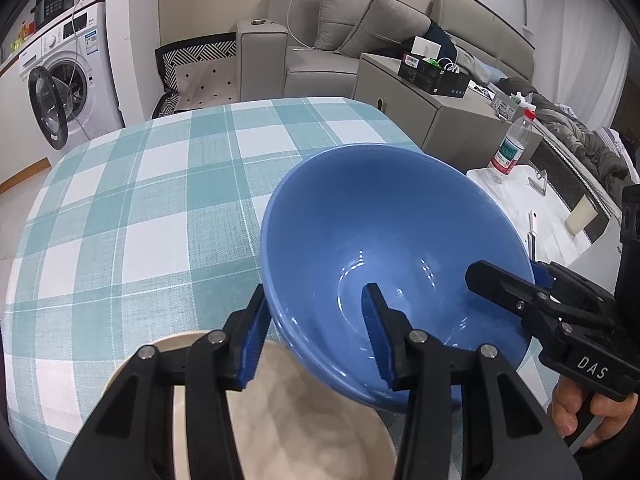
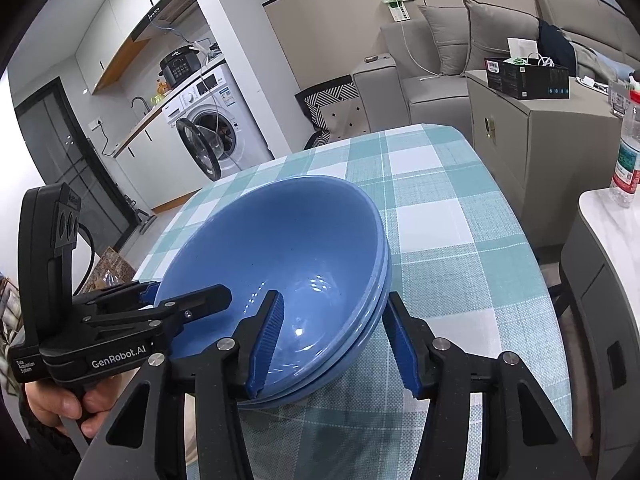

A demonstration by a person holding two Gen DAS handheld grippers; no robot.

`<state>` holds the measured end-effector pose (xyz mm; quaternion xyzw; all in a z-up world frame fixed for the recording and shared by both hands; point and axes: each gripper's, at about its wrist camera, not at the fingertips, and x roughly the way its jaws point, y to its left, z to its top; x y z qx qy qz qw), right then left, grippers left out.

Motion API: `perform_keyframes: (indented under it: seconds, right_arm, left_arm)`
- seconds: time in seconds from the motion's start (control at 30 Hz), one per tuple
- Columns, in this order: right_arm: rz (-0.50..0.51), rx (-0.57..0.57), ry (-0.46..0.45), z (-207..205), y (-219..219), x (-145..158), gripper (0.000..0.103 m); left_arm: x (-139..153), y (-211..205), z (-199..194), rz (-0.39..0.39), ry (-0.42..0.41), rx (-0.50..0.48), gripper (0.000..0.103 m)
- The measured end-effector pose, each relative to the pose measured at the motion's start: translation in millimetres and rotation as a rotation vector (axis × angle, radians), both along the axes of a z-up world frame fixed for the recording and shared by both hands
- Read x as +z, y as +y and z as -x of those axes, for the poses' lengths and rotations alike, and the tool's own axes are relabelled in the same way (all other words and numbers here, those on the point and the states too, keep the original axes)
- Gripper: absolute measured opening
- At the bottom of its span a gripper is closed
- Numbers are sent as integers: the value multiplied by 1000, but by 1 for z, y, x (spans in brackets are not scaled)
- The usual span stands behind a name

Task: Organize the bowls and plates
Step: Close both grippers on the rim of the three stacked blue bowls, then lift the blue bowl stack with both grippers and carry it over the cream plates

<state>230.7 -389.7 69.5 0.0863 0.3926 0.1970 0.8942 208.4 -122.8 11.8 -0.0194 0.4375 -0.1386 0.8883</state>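
Observation:
A wide blue bowl sits tilted over the checked tablecloth. In the right wrist view its rim looks doubled, like two nested bowls. My left gripper straddles the near left rim, one pad inside and one against the outer wall, shut on it. My right gripper clamps the opposite rim the same way. A beige plate lies under the left gripper, partly beneath the bowl. A hand holds the right gripper's handle.
To the right of the table stand a white side table with a water bottle and a cream candle. A grey cabinet is beyond the far right corner. A washing machine stands far left.

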Motion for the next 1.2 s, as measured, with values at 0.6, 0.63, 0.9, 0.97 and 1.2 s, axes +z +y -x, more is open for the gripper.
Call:
perform_keyframes:
  seconds: [0.6, 0.63, 0.9, 0.97, 1.2]
  right_arm:
    - [-3, 1, -20, 3, -2, 5, 53]
    - [-3, 0, -22, 3, -2, 6, 53]
    - [-13, -2, -59, 12, -3, 19, 53]
    - [-20, -3, -67, 15, -3, 24, 53]
    - [-23, -3, -90, 26, 0, 41, 53]
  left_arm:
    - [9, -1, 6, -11, -21, -1, 45]
    - [10, -1, 6, -11, -25, 0, 45]
    - [25, -1, 13, -16, -65, 5, 45]
    - [30, 0, 14, -11, -76, 8, 45]
    - [43, 5, 21, -1, -103, 24, 45]
